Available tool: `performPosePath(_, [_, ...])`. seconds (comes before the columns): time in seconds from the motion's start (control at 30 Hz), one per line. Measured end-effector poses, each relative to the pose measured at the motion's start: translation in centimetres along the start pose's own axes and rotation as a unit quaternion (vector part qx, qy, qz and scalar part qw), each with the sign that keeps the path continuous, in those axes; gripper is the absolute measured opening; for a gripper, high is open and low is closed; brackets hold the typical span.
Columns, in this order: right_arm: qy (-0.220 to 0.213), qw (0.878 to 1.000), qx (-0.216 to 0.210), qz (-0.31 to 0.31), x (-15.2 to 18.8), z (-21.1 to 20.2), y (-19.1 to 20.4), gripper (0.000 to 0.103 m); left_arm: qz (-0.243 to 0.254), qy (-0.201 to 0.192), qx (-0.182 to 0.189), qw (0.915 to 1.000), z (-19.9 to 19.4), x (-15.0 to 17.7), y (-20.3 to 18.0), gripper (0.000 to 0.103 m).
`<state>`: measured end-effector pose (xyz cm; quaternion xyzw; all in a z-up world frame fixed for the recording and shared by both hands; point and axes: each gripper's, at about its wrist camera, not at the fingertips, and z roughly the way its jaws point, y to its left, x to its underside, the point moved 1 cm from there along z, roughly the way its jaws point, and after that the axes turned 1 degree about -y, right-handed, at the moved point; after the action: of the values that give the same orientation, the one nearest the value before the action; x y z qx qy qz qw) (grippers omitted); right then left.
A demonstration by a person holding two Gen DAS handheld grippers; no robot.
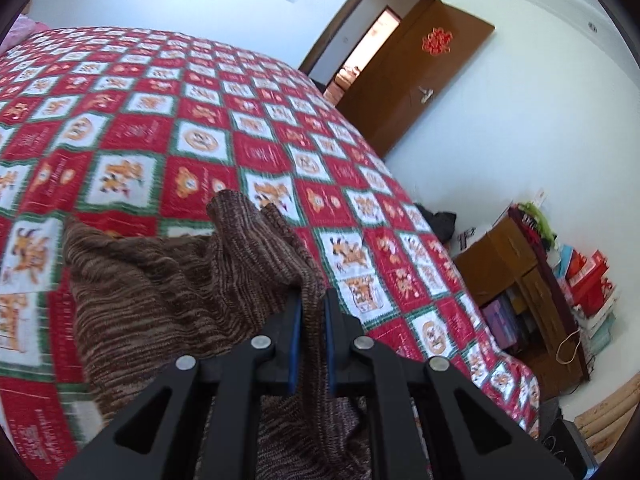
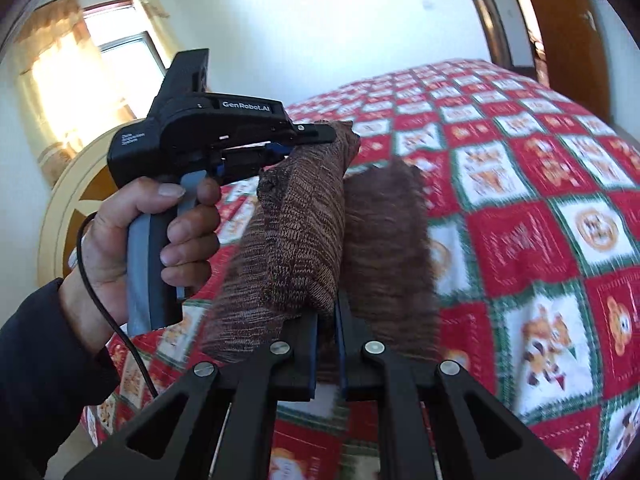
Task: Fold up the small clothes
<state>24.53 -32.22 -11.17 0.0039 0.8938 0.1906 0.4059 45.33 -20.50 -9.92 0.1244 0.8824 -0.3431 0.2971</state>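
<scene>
Brown knit garment (image 1: 168,292) hangs above the bed (image 1: 160,120) because we pinch one edge in the left gripper (image 1: 311,300) and another in the right gripper (image 2: 328,320), suspending it for, we judge, alignment before folding.

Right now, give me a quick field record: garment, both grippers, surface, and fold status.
garment: brown knit garment, held up between both grippers, sagging toward the bed
left gripper: left gripper shut on one edge of the knit
right gripper: right gripper shut on another edge
left hand: left hand wrapped around the gripper handle
surface: red, white and green patterned bedspread
fold status: not laid flat yet; fabric bunched and draped, some of it motion-blurred
</scene>
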Motion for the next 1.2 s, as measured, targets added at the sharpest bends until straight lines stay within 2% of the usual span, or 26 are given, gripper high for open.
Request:
performPosePath(0.27, [0.049, 0.994, -0.005, 0.093, 1.8, 1.4, -5.0, 0.005, 0.063, 0.032, -0.045, 0.9965, 4.6, 1.5, -2.8, 0.011])
performPosePath(0.4, [0.058, 0.992, -0.017, 0.112, 1.8, 1.6, -5.9, 0.005, 0.079, 0.037, -0.073, 0.9935, 5.6, 2.2, -3.7, 0.018])
performPosePath(0.47, [0.06, 0.992, -0.018, 0.112, 1.9, 1.6, -5.9, 0.005, 0.093, 0.032, -0.075, 0.9923, 5.0, 2.4, -4.3, 0.027])
performPosePath(0.5, [0.06, 0.992, -0.019, 0.112, 1.9, 1.5, -6.0, 0.005, 0.103, 0.023, -0.076, 0.9915, 4.4, 2.5, -4.7, 0.035])
performPosePath(0.53, [0.061, 0.992, -0.022, 0.112, 2.0, 1.4, -6.1, 0.005, 0.118, 0.012, -0.084, 0.9894, 3.4, 2.7, -5.0, 0.05])
performPosePath(0.6, [0.066, 0.991, -0.028, 0.111, 2.0, 1.3, -6.2, 0.005, 0.139, -0.017, -0.096, 0.9854, 1.2, 3.3, -5.2, 0.069])
performPosePath(0.63, [0.066, 0.991, -0.03, 0.111, 2.0, 1.1, -6.4, 0.005, 0.146, -0.027, -0.105, 0.9834, 0.4, 3.6, -5.1, 0.072])
performPosePath(0.7, [0.063, 0.991, -0.03, 0.116, 2.1, 0.8, -6.6, 0.006, 0.161, -0.04, -0.128, 0.9779, -1.1, 4.4, -4.5, 0.072])
performPosePath(0.83, [0.04, 0.994, 0.001, 0.101, 2.2, -0.6, -6.8, 0.007, 0.196, -0.05, -0.201, 0.9586, -4.2, 7.9, -2.0, 0.072])
performPosePath(0.87, [0.024, 0.995, 0.013, 0.095, 2.0, -1.3, -6.7, 0.009, 0.196, -0.053, -0.206, 0.9572, -4.8, 8.6, -1.4, 0.072])
performPosePath(0.9, [0.013, 0.996, 0.019, 0.092, 1.9, -1.8, -6.7, 0.015, 0.192, -0.055, -0.209, 0.9574, -5.9, 9.9, -0.5, 0.072])
performPosePath(1.0, [-0.02, 0.995, 0.025, 0.09, 1.5, -2.8, -6.5, 0.044, 0.18, -0.05, -0.197, 0.9623, -7.3, 12.3, 0.8, 0.073])
performPosePath(1.07, [-0.029, 0.995, 0.022, 0.095, 1.1, -2.8, -6.4, 0.045, 0.186, -0.029, -0.199, 0.9619, -6.9, 13.8, 1.4, 0.074])
performPosePath(1.13, [-0.028, 0.996, 0.025, 0.083, 0.6, -2.5, -5.6, 0.045, 0.202, -0.024, -0.223, 0.9535, -6.1, 14.6, 1.5, 0.074])
performPosePath(1.17, [-0.026, 0.997, 0.024, 0.067, 0.2, -2.2, -4.8, 0.044, 0.201, -0.025, -0.226, 0.9528, -5.8, 14.8, 1.7, 0.074])
performPosePath(1.2, [-0.023, 0.998, 0.023, 0.058, 0.0, -1.7, -4.3, 0.04, 0.19, -0.025, -0.221, 0.9562, -5.8, 14.8, 2.1, 0.075])
